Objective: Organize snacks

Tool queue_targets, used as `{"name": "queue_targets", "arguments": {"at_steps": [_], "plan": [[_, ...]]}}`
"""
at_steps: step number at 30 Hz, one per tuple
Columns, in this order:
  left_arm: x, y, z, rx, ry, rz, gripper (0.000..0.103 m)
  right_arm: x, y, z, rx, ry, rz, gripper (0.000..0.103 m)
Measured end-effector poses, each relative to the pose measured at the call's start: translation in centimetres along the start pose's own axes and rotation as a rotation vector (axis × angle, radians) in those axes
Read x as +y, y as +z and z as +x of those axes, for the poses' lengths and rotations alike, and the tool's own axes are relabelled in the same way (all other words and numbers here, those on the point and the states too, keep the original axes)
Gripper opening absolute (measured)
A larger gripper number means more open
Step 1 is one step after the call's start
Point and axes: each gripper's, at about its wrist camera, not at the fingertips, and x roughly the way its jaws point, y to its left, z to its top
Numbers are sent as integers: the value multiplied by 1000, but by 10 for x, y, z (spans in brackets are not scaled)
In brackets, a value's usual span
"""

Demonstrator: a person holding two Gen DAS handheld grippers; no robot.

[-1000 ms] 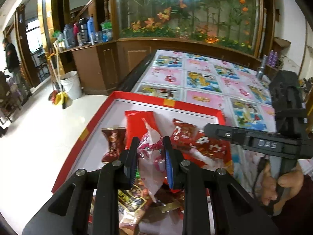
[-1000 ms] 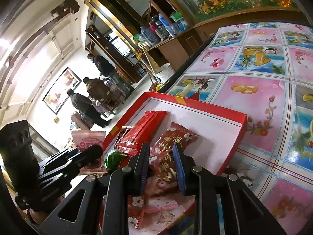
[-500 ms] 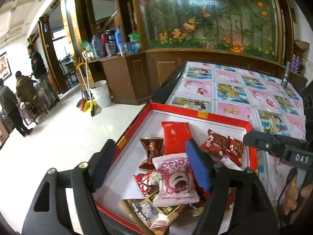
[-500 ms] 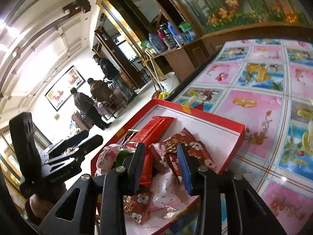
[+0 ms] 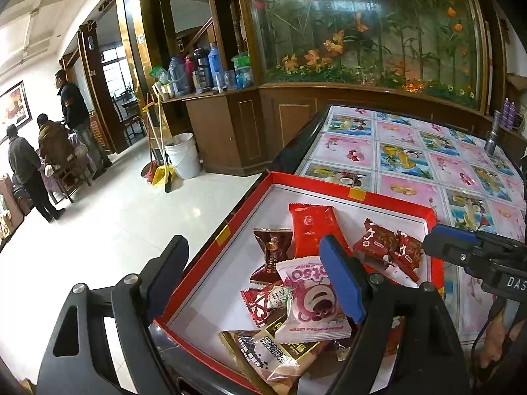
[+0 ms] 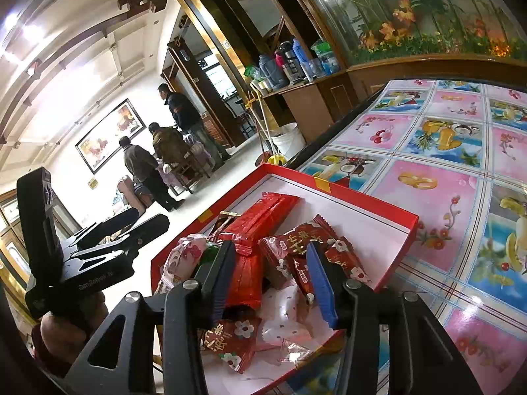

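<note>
Two grippers held over a red snack box (image 5: 359,194) on a fruit-print tablecloth (image 5: 405,151).

Left gripper (image 5: 253,283) is spread wide and empty, one finger outside the box's left wall; a pink bear-print packet (image 5: 311,302) lies loose below it on the near pile, beside a brown candy (image 5: 271,247) and a long red packet (image 5: 313,230). Right gripper (image 6: 270,283) is parted about halfway, nothing clamped, above small red floral packets (image 6: 303,240) at the box's right side.
</note>
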Motion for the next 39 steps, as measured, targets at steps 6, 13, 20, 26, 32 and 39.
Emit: {"name": "queue_targets", "arguments": {"at_steps": [6, 13, 20, 26, 32, 39], "plan": [[0, 0, -1, 0, 14, -2, 82, 2, 0, 0, 2, -10, -16, 50], [2, -1, -8, -13, 52, -4, 86, 9, -2, -5, -16, -26, -48, 50], [4, -3, -15, -30, 122, -2, 88, 23, -7, -10, -30, -25, -110, 55], [7, -4, -21, -34, 145, -21, 89, 33, -11, -19, -54, -12, -138, 55], [3, -4, -28, -40, 136, -8, 89, 45, -20, -27, -78, -8, -168, 59], [-8, -3, -39, -58, 145, 30, 89, 65, -31, -31, -80, 9, -219, 59]]}}
